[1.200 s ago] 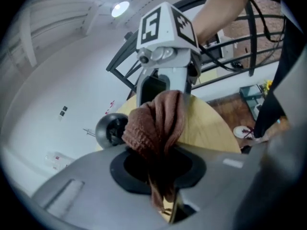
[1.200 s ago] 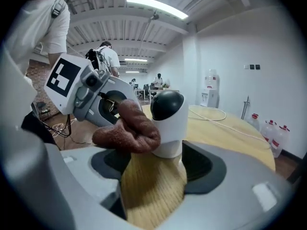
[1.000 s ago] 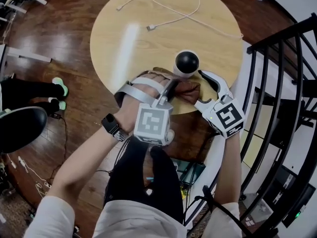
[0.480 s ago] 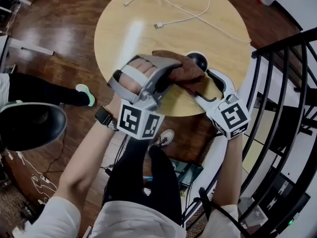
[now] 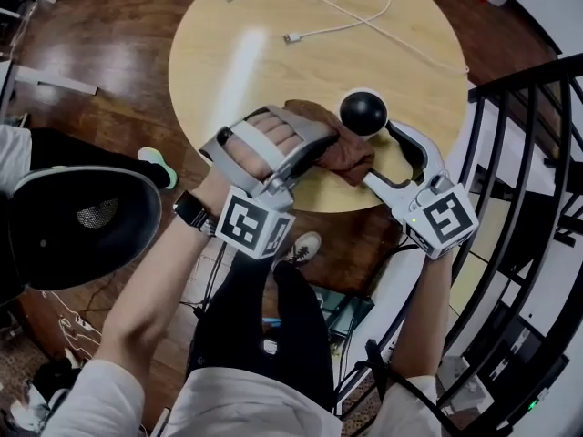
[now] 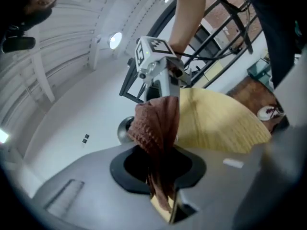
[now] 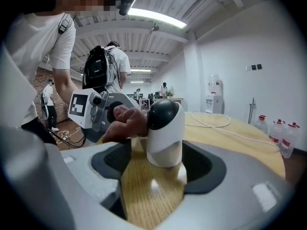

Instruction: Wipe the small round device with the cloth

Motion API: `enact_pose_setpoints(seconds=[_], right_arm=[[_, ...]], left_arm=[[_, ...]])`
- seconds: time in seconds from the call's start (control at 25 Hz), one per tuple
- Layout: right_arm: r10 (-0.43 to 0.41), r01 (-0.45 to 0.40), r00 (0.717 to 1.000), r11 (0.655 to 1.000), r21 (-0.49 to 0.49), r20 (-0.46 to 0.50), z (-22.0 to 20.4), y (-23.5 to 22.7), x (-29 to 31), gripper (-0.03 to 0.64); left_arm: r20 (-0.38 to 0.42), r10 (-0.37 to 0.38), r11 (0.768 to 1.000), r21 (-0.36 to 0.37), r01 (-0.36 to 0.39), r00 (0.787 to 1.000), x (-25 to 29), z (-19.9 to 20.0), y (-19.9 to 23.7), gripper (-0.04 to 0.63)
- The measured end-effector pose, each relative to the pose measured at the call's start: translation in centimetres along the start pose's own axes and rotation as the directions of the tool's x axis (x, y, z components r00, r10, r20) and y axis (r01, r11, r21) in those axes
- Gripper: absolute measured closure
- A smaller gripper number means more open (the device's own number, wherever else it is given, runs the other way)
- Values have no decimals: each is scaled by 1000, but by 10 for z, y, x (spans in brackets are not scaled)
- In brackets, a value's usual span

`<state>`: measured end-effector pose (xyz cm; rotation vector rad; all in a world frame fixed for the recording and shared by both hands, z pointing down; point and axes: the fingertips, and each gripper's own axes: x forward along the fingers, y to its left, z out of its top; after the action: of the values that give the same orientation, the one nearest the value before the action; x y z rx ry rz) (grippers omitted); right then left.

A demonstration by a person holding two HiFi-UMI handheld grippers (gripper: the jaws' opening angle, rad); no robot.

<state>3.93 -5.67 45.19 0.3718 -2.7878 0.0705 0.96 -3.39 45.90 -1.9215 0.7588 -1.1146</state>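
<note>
**Station State: Cloth at Device, Both Grippers Engaged**

Round wooden table (image 5: 237,71) stands on a dark wood floor (image 5: 91,80), with a black railing (image 5: 528,153) along its right side. A white cable (image 5: 355,16) lies across the far half of the tabletop, well apart from the work area.

**Device.** The small round device (image 5: 363,113), a white body with a black domed top, stands upright on the table near the edge closest to the person, towards the right.

**Right gripper.** The right gripper (image 5: 378,153) reaches in from the near right. Its jaws are set wide, one on each side of the device. In the right gripper view, bare tabletop shows between the device and the jaw at that view's left. The device base sits close against the other jaw; contact there cannot be confirmed.

**Left gripper.** The left gripper (image 5: 314,148) comes in from the near left. Its jaws are clamped on the brown cloth (image 5: 342,153), which hangs bunched from between them in the left gripper view.

**Cloth position.** The bunched cloth rests on the table just left of the device. In the right gripper view it presses against the device's side, at the level where the black dome meets the white body.
</note>
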Motion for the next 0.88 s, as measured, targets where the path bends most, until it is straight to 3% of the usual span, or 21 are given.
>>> enact_pose_setpoints(seconds=[0.2, 0.36, 0.44, 0.52, 0.64, 0.72, 0.88], right_arm=[[28, -29, 998, 999, 15, 60, 11, 8, -4, 285], [44, -44, 998, 999, -17, 40, 8, 12, -2, 285], [50, -50, 998, 999, -18, 27, 6, 15, -2, 285], [54, -54, 998, 999, 2, 19, 3, 17, -4, 285], [5, -5, 1000, 1000, 2, 13, 1, 2, -6, 285], [-8, 7, 1000, 1000, -27, -4, 3, -7, -4, 285], [90, -97, 992, 992, -82, -87, 0, -4, 15, 285]], left_arm=[[3, -109, 992, 62, 108, 994, 2, 6, -18, 520], [23, -254, 966, 43, 253, 967, 4, 12, -33, 520], [21, -285, 958, 43, 284, 958, 0, 11, -34, 520], [6, -262, 965, 22, 262, 965, -10, 5, -28, 520], [-16, -152, 982, -112, 149, 988, -30, -8, 2, 520], [-44, -89, 977, -197, 79, 995, -40, -19, 20, 520], [-80, -52, 965, -261, 29, 995, -51, -35, 30, 520]])
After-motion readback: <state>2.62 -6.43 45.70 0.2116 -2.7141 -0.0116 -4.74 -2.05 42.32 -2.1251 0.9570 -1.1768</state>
